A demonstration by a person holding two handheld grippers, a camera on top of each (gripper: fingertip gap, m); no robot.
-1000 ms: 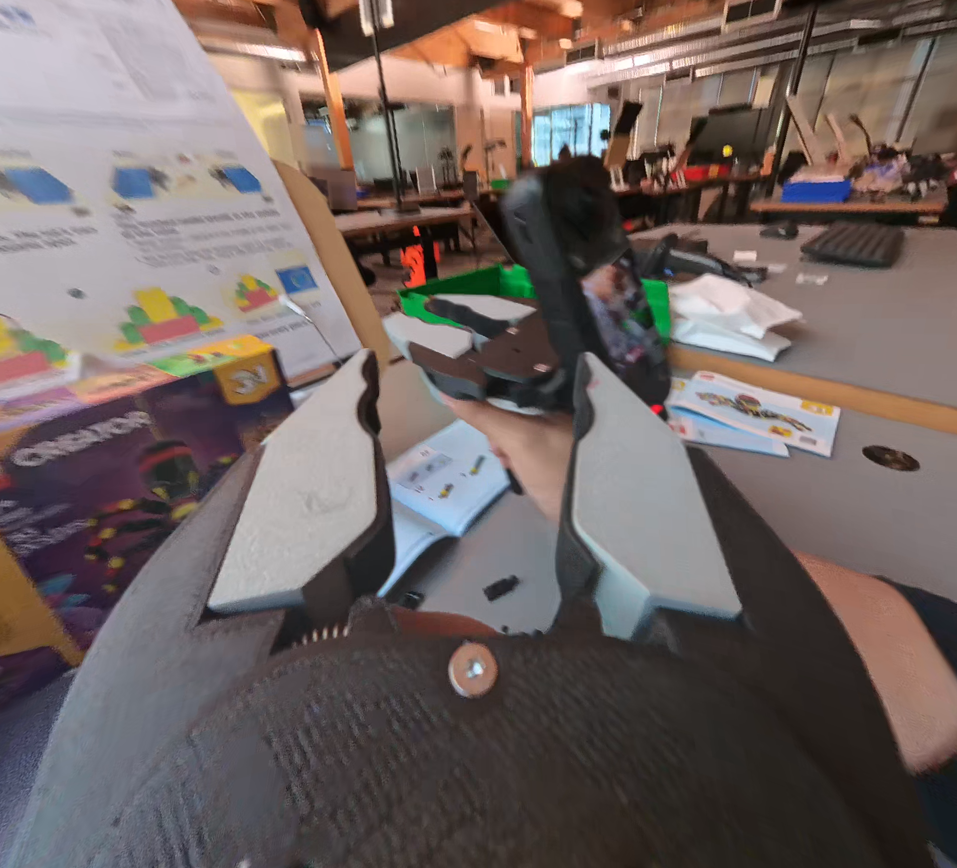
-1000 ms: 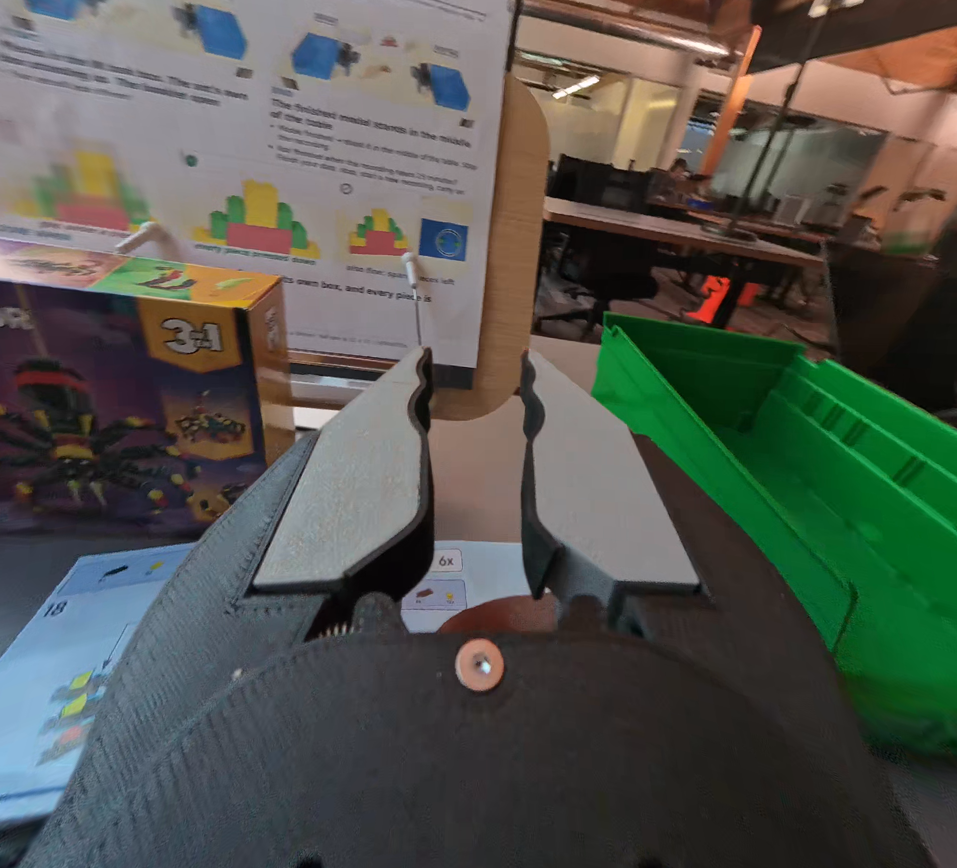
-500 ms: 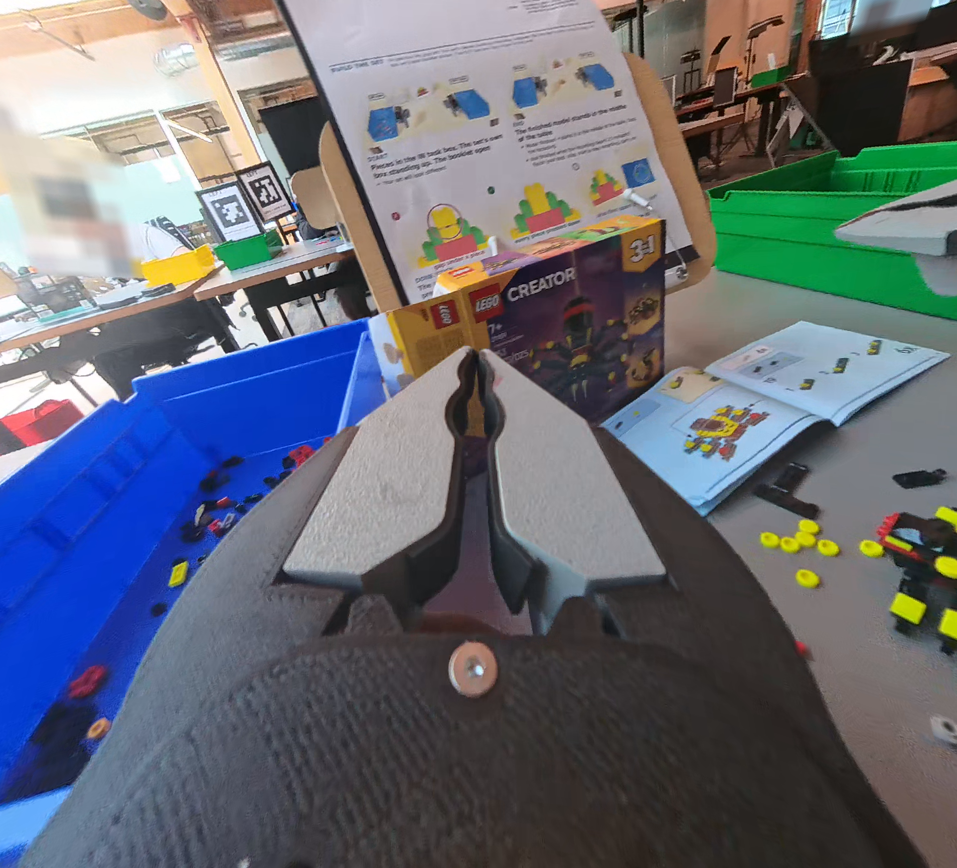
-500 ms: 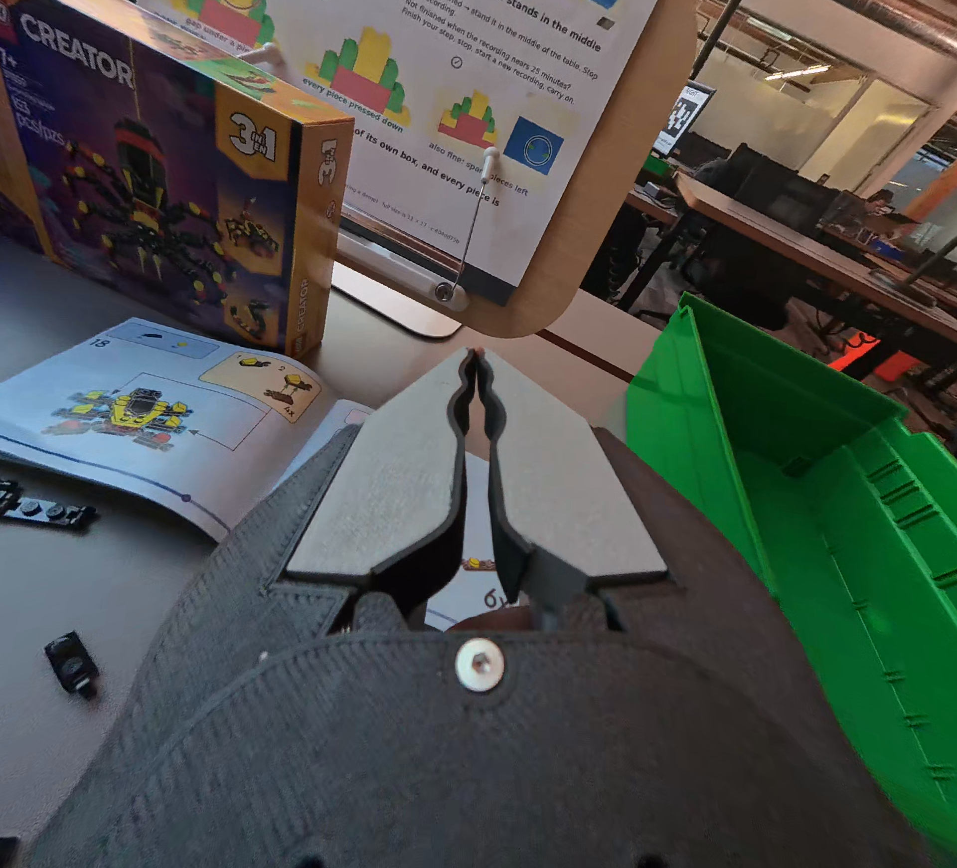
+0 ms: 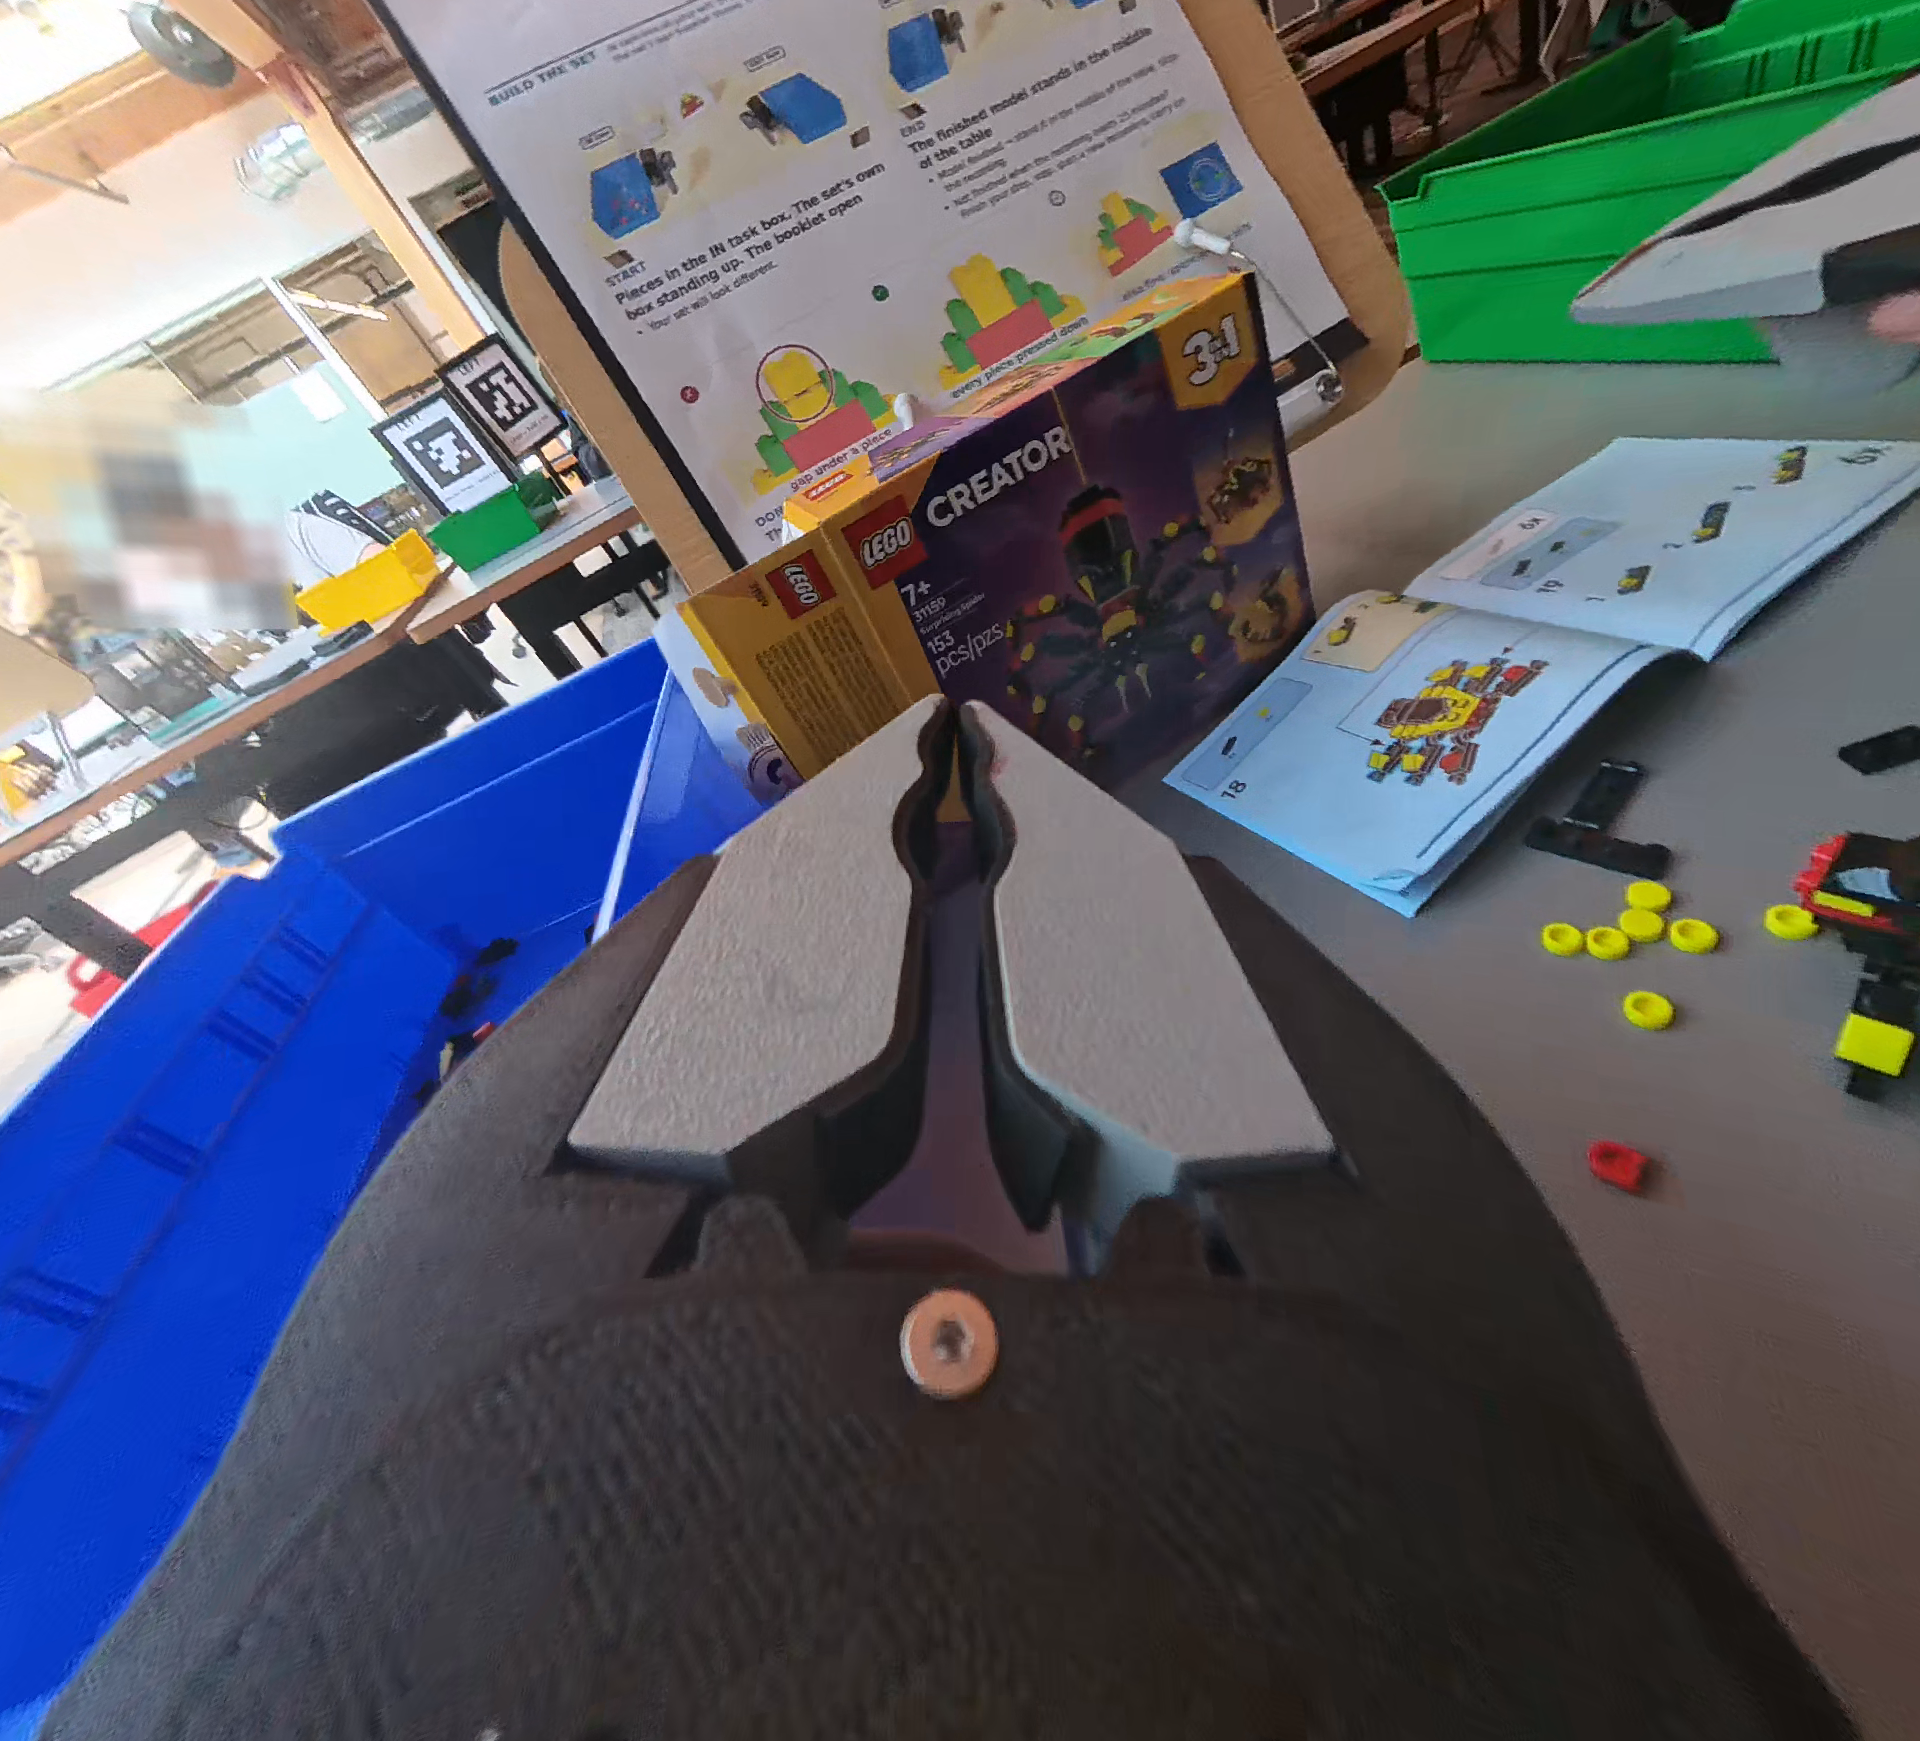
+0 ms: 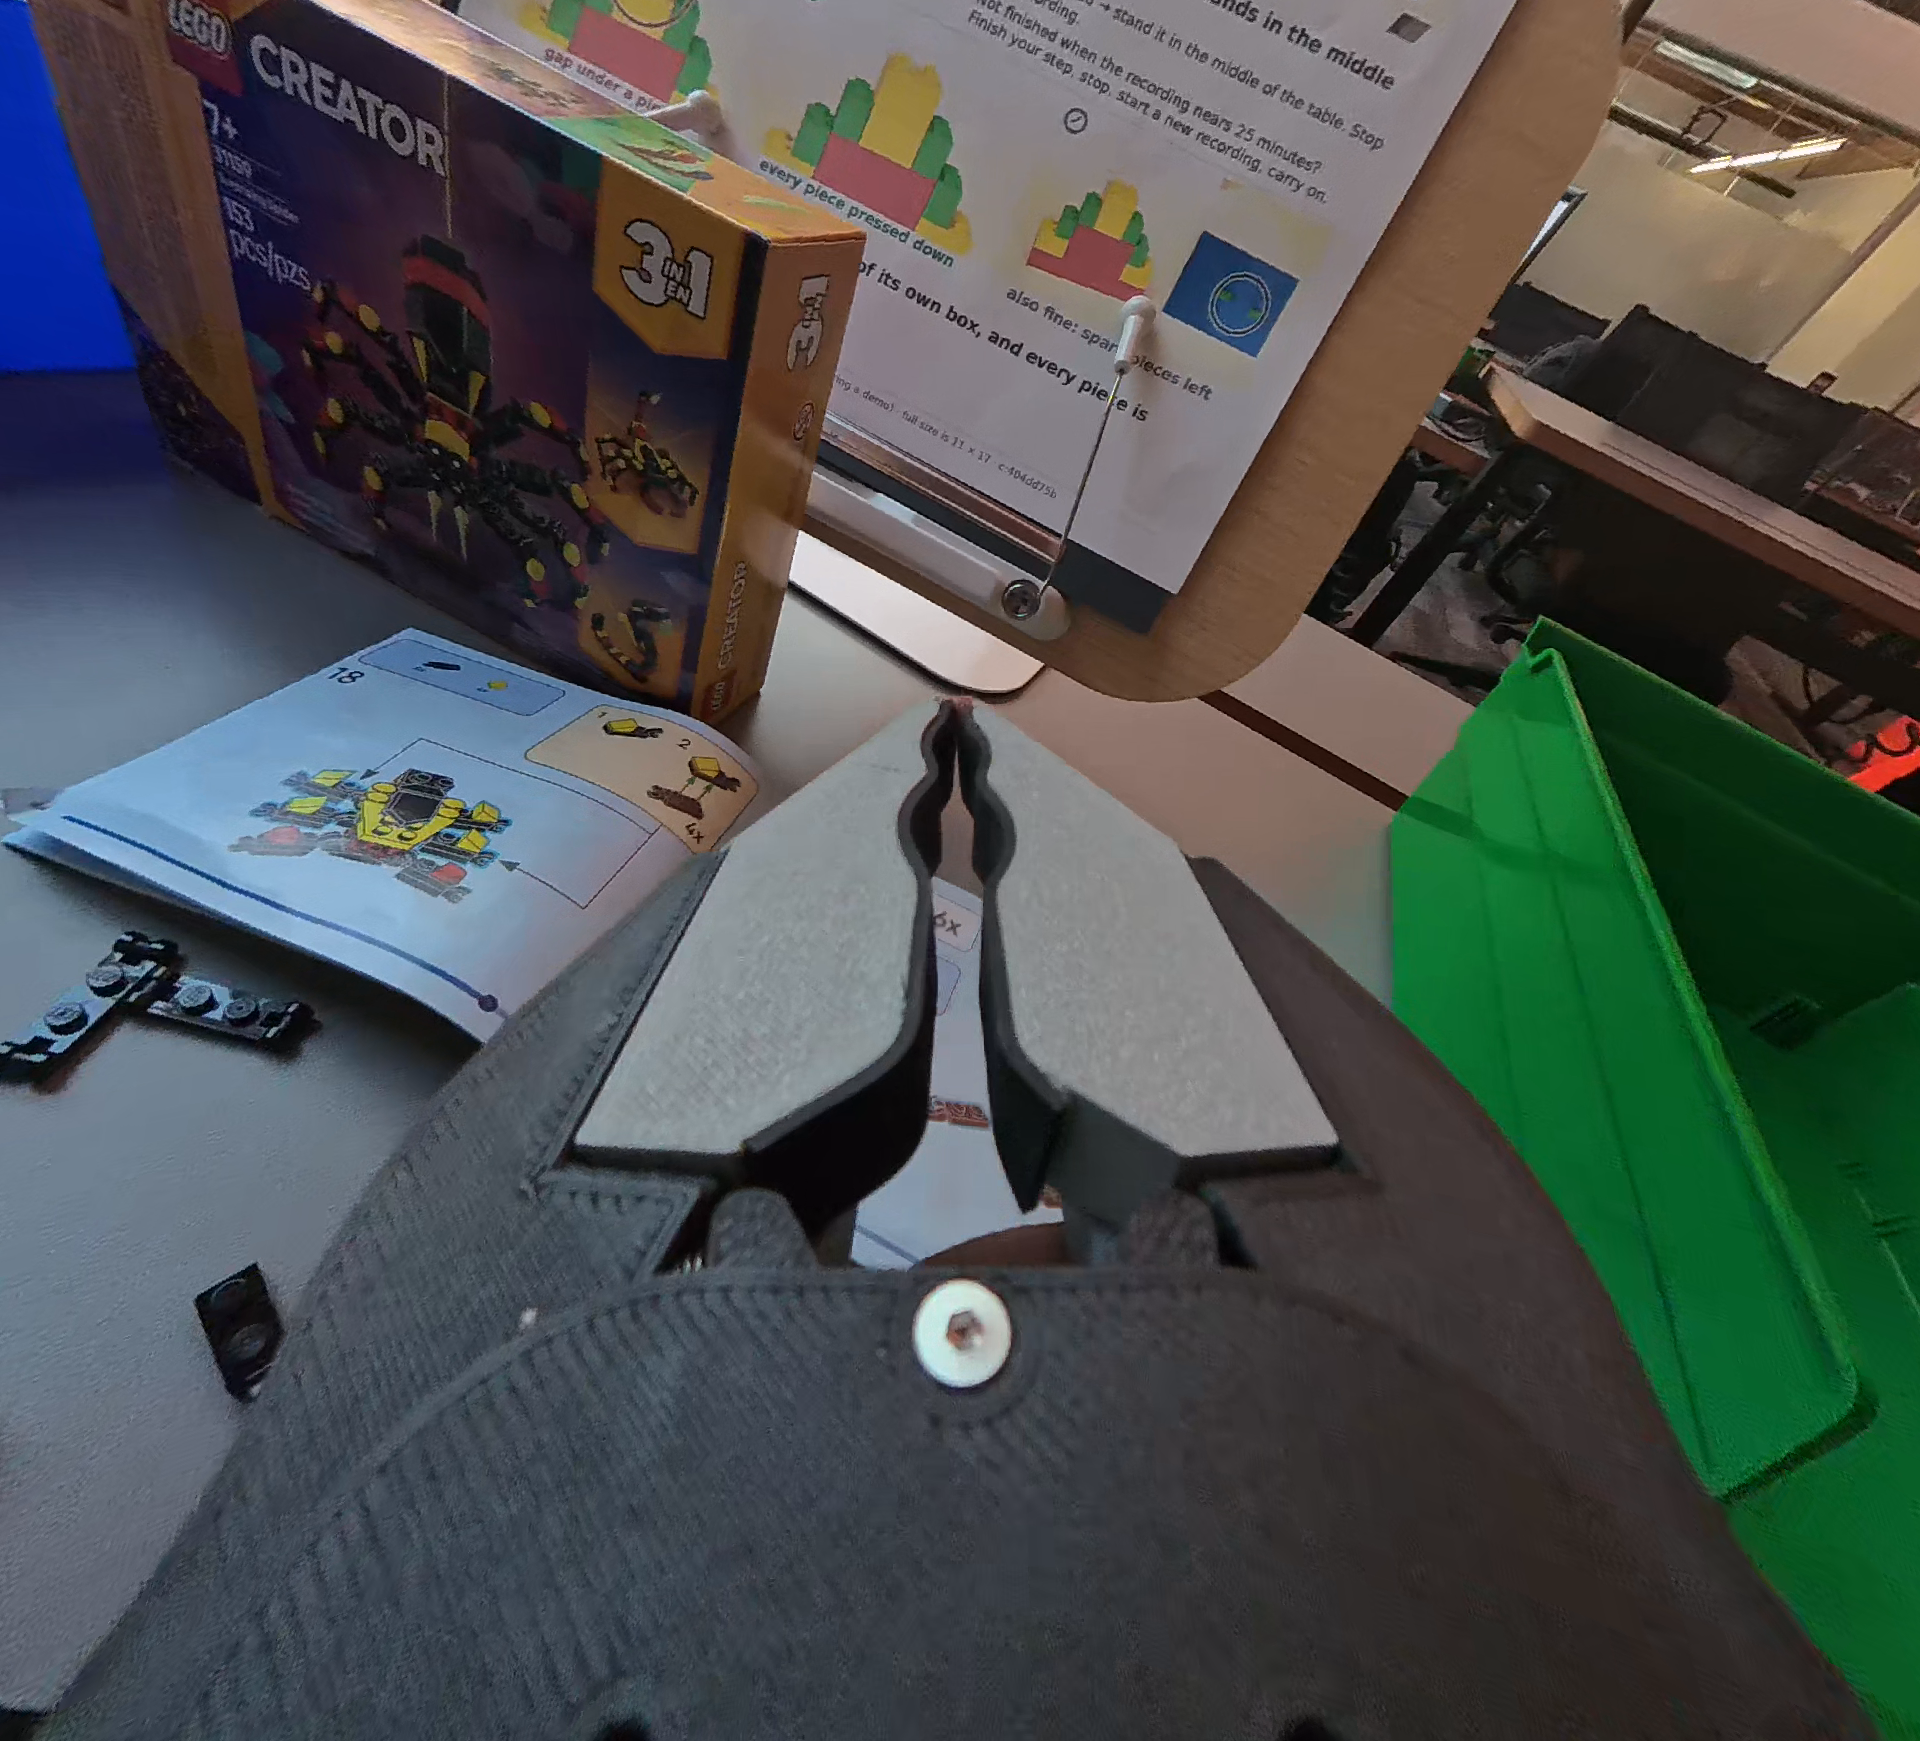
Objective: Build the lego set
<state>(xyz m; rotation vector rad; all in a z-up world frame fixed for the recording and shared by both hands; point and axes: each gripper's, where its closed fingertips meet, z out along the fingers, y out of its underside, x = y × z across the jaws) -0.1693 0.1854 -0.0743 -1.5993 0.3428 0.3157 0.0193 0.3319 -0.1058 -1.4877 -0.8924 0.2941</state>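
Note:
My left gripper (image 5: 954,717) is shut with nothing visible between its fingers, and hangs over the near edge of the blue bin (image 5: 312,1016), pointing at the set's box (image 5: 1049,569). To its right on the grey table lie the open booklet (image 5: 1507,652), several yellow round pieces (image 5: 1621,933), a red piece (image 5: 1616,1163), black plates (image 5: 1595,824) and a partly built black, red and yellow model (image 5: 1860,912). My right gripper (image 6: 951,717) is shut over the booklet (image 6: 395,808), beside the green bin (image 6: 1662,1120). It also shows in the left wrist view (image 5: 1766,237).
A sheet of instructions on a wooden board (image 6: 1455,341) stands behind the box (image 6: 468,320). Black plates (image 6: 156,1005) and a small black piece (image 6: 241,1328) lie left of my right gripper. The blue bin holds several small loose pieces (image 5: 468,995). The grippers' ends are close to 25 centimeters from one another.
Both grippers have gone from open to shut. The left view has swung left from the right gripper to the blue bin and box. The right gripper has tilted down toward the booklet.

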